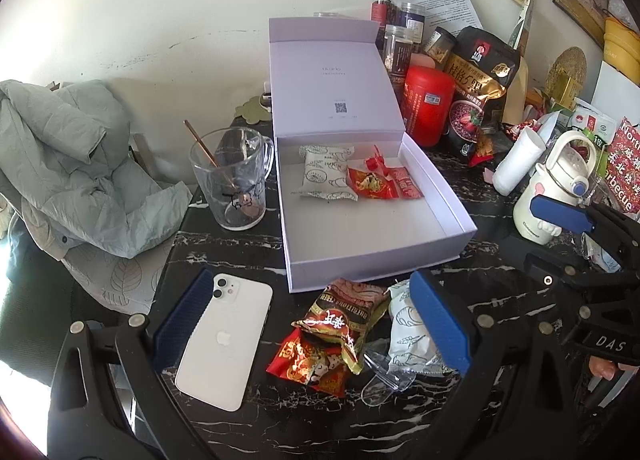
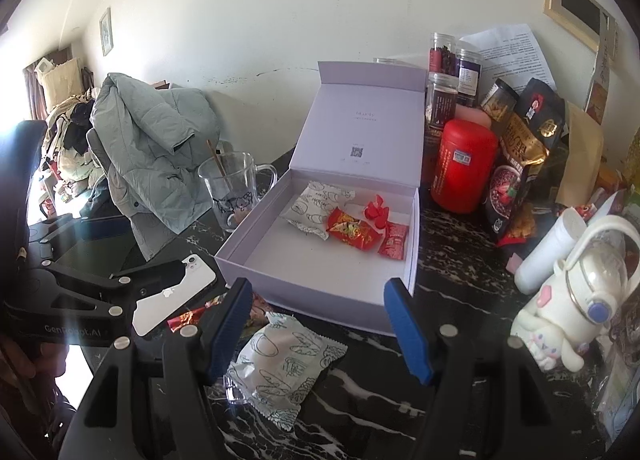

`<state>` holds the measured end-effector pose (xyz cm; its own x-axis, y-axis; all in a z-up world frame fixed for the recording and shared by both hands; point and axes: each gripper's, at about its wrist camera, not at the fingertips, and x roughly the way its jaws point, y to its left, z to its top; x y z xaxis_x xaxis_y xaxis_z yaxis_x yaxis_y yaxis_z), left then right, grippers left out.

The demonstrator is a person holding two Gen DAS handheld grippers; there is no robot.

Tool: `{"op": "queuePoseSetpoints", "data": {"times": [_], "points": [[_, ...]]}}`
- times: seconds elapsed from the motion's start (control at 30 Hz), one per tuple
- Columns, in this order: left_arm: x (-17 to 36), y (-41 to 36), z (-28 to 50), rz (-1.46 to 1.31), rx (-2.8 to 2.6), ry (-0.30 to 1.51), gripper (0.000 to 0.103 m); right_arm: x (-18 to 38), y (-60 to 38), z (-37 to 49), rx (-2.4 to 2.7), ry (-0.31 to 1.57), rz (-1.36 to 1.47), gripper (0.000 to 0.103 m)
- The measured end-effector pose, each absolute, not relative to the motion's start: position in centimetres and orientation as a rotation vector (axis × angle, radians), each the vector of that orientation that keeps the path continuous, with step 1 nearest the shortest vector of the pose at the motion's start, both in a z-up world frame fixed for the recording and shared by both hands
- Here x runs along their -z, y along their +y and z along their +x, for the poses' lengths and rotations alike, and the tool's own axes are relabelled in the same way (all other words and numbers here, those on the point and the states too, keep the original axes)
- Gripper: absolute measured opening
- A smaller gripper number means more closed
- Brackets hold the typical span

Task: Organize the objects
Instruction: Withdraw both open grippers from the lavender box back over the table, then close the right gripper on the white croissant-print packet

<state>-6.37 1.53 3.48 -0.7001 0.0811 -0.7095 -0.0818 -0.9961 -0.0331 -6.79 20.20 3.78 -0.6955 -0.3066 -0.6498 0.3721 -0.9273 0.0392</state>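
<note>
Open box (image 1: 372, 236) on the bench (image 1: 224, 252) holds four packets; three packets (image 1: 328, 336) and one phone (image 1: 224, 344) lie at its 6 o'clock. Left gripper (image 1: 310, 324) and right gripper (image 2: 320, 324): fingers wide, empty.

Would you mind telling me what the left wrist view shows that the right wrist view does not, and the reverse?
Only the left wrist view shows the whole white phone lying flat and the red and gold snack packets in front of the box. Only the right wrist view shows the white patterned packet uncovered on the table, and a heap of clothes far left. Both show the open lavender box holding packets, the glass mug, the red canister, and both grippers open, left gripper and right gripper.
</note>
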Motion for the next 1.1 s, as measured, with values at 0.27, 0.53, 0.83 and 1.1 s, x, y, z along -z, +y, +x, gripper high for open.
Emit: {"op": "queuePoseSetpoints", "data": {"times": [0.27, 0.53, 0.83, 1.1], "points": [[-0.7, 1.9, -5.9, -1.269, -2.77, 0.007, 0.099, -0.7, 20.0, -6.3, 2.539, 0.109, 1.064, 0.069], [2.3, 1.7, -5.7, -1.361, -2.716, -0.029, 0.099, 1.9, 19.9, -6.4, 2.488, 0.08, 1.142, 0.069], [4.0, 1.1, -5.6, -1.415, -2.696, -0.008, 0.099, 4.1, 19.1, -6.7, 2.432, 0.026, 1.216, 0.07], [5.8, 0.3, -5.8, -1.489, -2.64, -0.041, 0.099, 5.8, 18.3, -8.0, 2.373, -0.057, 1.333, 0.07]]}}
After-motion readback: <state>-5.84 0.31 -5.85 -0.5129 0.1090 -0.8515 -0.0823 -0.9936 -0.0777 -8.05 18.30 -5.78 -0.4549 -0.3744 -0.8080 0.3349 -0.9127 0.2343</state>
